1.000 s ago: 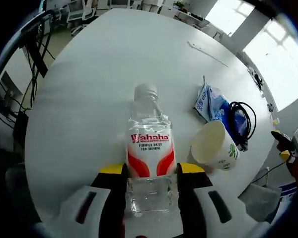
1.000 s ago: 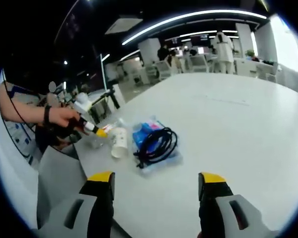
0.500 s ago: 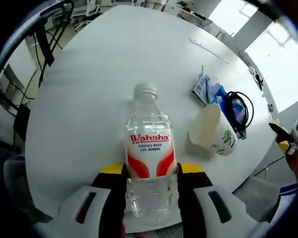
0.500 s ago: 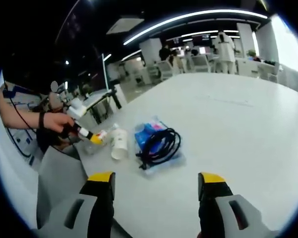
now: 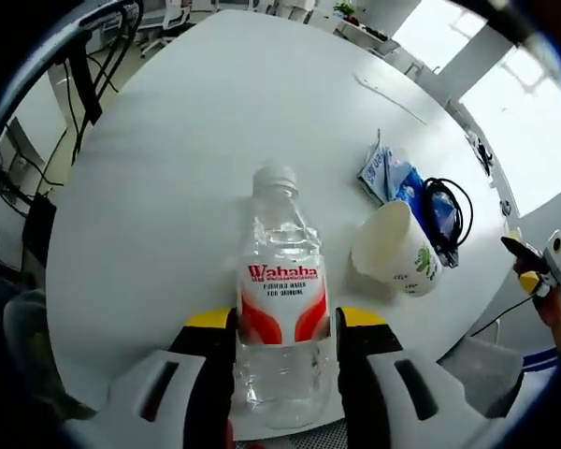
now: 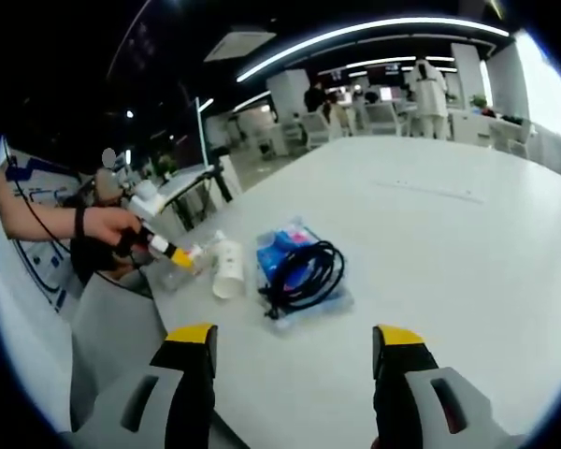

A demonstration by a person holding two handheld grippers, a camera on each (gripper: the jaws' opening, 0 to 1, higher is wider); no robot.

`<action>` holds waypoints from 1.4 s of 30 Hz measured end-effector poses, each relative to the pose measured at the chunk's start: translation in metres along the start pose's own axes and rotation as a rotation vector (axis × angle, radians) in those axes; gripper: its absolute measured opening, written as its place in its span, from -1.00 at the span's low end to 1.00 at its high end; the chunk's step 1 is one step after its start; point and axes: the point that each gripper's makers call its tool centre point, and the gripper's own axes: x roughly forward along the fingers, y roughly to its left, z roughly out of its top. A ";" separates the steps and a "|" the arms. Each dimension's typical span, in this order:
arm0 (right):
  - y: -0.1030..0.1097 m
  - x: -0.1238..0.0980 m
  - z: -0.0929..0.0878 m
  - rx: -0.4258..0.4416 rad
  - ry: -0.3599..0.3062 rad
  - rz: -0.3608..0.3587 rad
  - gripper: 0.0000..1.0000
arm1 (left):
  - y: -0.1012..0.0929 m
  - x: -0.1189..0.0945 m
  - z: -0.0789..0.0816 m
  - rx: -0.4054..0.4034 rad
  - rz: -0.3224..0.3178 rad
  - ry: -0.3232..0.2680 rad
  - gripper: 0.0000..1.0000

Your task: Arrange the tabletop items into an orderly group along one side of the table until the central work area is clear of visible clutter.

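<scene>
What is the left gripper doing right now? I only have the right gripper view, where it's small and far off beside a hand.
Observer: In the left gripper view the left gripper is shut on the water bottle, jaws at its lower body.
Operator: Is the bottle capped?
Observer: Yes, a white cap is on; the bottle is clear with a red and white label.
Operator: How close is the paper cup?
Observer: The paper cup lies on its side just right of the bottle, apart from it, its open mouth toward the bottle.
</scene>
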 end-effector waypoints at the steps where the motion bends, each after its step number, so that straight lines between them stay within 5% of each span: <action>1: -0.001 -0.001 0.000 0.003 -0.001 -0.002 0.37 | -0.001 0.000 0.002 0.003 0.000 0.000 -0.15; 11: -0.007 -0.010 -0.005 0.019 -0.007 -0.030 0.37 | 0.004 0.015 0.022 0.008 0.056 0.031 -0.10; 26: -0.015 -0.016 -0.010 0.039 -0.010 -0.055 0.37 | 0.005 0.025 0.024 0.017 0.077 0.074 -0.19; 42: -0.015 -0.014 -0.006 0.037 -0.017 -0.049 0.36 | 0.001 0.011 0.038 0.022 0.062 0.000 -0.23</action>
